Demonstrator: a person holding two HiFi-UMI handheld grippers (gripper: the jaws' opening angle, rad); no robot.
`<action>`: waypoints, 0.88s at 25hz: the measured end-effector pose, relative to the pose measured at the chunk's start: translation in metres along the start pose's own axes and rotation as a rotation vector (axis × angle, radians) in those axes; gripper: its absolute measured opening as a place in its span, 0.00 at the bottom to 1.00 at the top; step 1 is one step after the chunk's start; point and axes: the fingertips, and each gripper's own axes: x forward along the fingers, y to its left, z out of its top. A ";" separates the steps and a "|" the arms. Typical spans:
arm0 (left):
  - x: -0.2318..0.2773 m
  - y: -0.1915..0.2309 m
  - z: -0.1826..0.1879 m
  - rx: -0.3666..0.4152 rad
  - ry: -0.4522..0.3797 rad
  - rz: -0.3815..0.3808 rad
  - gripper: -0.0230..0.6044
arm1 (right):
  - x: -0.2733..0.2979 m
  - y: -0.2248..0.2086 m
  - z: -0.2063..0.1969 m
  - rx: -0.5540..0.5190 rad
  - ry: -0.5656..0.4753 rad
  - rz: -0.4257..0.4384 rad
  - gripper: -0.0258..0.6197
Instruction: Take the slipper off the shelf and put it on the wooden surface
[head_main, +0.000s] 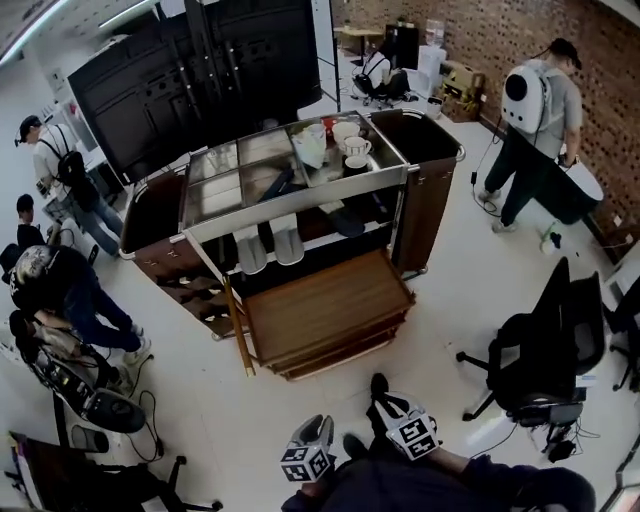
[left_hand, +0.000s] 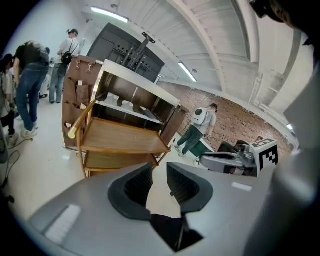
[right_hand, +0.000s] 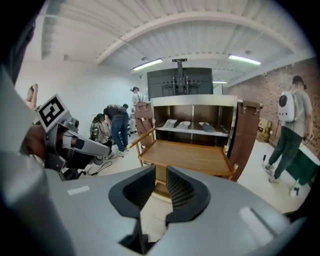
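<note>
Two grippers, both empty. The left gripper (left_hand: 159, 174) has its jaws parted by a narrow gap, with nothing between the pads and only floor beyond. The right gripper (right_hand: 161, 176) is likewise released, its gap narrow, touching nothing. Both are held well apart from the cart (head_main: 432, 190). A pale slipper (head_main: 287, 240) lies on the shelf (right_hand: 192, 132), with a second slipper (head_main: 250, 250) just beside it, above the wooden surface (head_main: 325, 305). A dark item (head_main: 347, 222) further along the shelf cannot be identified. In the head view the cart's top trays (head_main: 240, 170) hide the rear of the shelf.
</note>
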 end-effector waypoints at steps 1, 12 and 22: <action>-0.002 -0.006 0.003 0.018 -0.005 -0.014 0.21 | -0.007 0.003 0.008 0.005 -0.017 -0.007 0.12; -0.011 -0.068 0.001 0.122 -0.045 -0.145 0.13 | -0.031 0.067 0.023 -0.130 -0.020 0.089 0.04; -0.030 -0.028 0.019 0.047 -0.141 -0.058 0.10 | -0.016 0.079 0.048 -0.207 -0.051 0.111 0.04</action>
